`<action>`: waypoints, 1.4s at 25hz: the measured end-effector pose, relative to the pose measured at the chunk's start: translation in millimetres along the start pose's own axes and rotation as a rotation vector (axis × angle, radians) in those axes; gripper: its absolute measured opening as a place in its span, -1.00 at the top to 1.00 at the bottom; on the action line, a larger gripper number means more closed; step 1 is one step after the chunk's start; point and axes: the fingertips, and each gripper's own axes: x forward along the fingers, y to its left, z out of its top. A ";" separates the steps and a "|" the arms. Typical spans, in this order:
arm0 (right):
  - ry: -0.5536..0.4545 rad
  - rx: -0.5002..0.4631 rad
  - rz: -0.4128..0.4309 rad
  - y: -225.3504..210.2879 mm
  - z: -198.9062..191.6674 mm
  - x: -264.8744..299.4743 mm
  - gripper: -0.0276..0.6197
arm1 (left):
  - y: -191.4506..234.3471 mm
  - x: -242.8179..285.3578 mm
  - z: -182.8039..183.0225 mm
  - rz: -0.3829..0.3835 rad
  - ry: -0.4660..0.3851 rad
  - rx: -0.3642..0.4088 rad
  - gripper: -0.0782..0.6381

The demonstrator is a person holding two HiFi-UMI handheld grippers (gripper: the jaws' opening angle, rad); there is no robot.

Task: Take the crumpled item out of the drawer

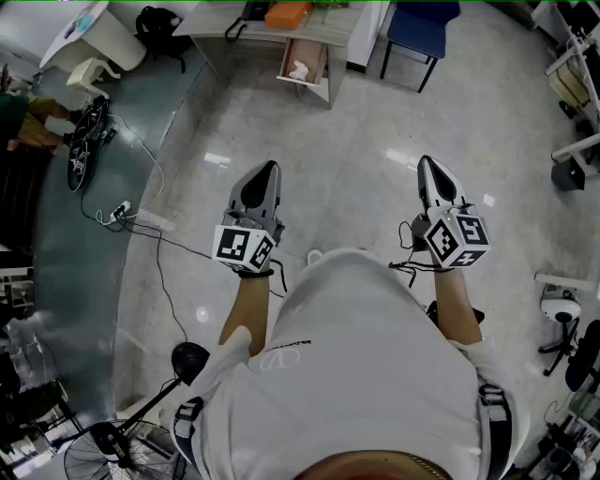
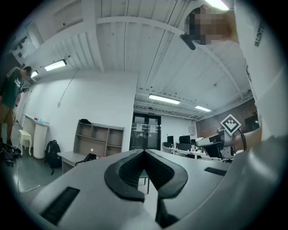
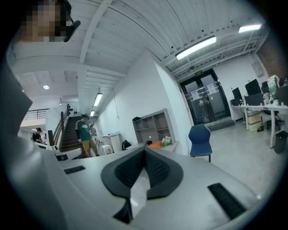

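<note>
Ceiling strip lights (image 3: 195, 47) light the room brightly and evenly. The polished floor (image 1: 356, 187) shows small glare patches. Both gripper views bow strongly, with black corners and a soft near foreground.

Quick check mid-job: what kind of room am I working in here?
Probably an open-plan office or lab: desks with monitors, a blue chair near a desk with an open drawer, and a cubby shelf by glass doors.

Open-plan office; tabletops (image 2: 198, 153) lined with monitors (image 2: 183, 140); blue chair (image 3: 200, 140); open shelf unit (image 2: 99, 138); glass double doors (image 3: 204, 99); ceiling strip lights (image 3: 196, 47); cables (image 1: 141, 217) trailing over polished floor (image 1: 356, 141); staircase (image 3: 67, 134) behind.
</note>
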 end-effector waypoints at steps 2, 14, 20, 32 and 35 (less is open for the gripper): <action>-0.001 0.008 0.009 5.3 -0.4 1.1 0.91 | 2.2 -2.8 1.3 0.001 -0.001 0.000 0.78; -0.021 0.041 0.041 40.8 1.5 16.8 0.91 | 25.4 -15.5 4.4 -0.011 -0.006 -0.002 0.78; -0.021 0.029 0.010 63.5 0.8 25.2 0.91 | 43.4 -22.5 -2.3 -0.054 0.011 -0.028 0.78; -0.028 0.025 -0.049 86.5 -9.8 23.5 0.91 | 66.8 -44.0 -16.1 -0.097 0.019 -0.062 0.78; -0.024 0.026 -0.043 93.3 -9.2 28.1 0.91 | 71.6 -47.6 -18.1 -0.091 0.018 -0.074 0.78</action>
